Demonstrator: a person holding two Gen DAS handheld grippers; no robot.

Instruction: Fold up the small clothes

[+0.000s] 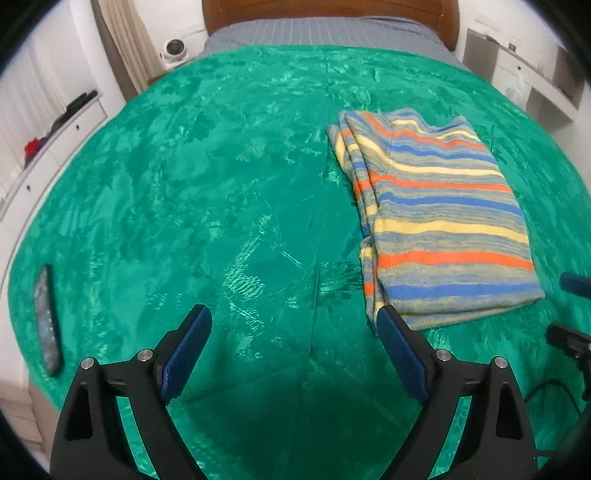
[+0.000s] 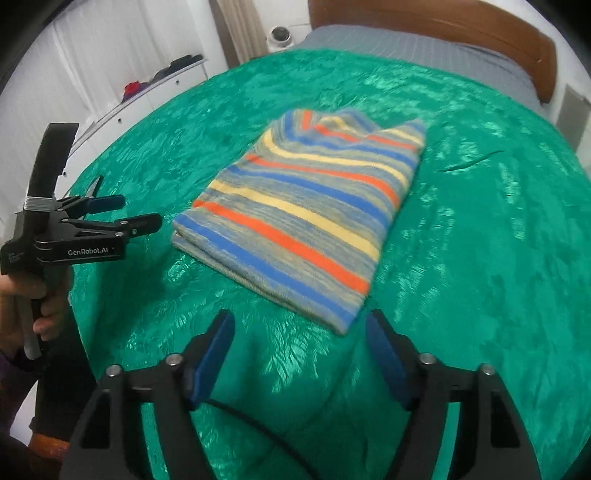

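A folded sweater (image 1: 443,221) striped in blue, orange, yellow and grey lies flat on the green blanket (image 1: 221,184). My left gripper (image 1: 293,314) stands open over bare blanket, its right finger (image 1: 395,339) just at the sweater's near left corner, with nothing between the jaws. In the right wrist view the same sweater (image 2: 306,214) lies ahead, and my right gripper (image 2: 300,317) is open just short of its near corner, holding nothing. The left gripper (image 2: 142,212) shows there at the left, close beside the sweater's edge, held by a hand (image 2: 48,306).
A dark flat phone-like object (image 1: 48,321) lies near the blanket's left edge. White drawers (image 1: 55,147) stand along the left wall, a wooden headboard (image 1: 332,11) at the far end. A black cable (image 2: 258,424) trails over the near blanket. The right gripper's fingers (image 1: 572,282) show at the right edge.
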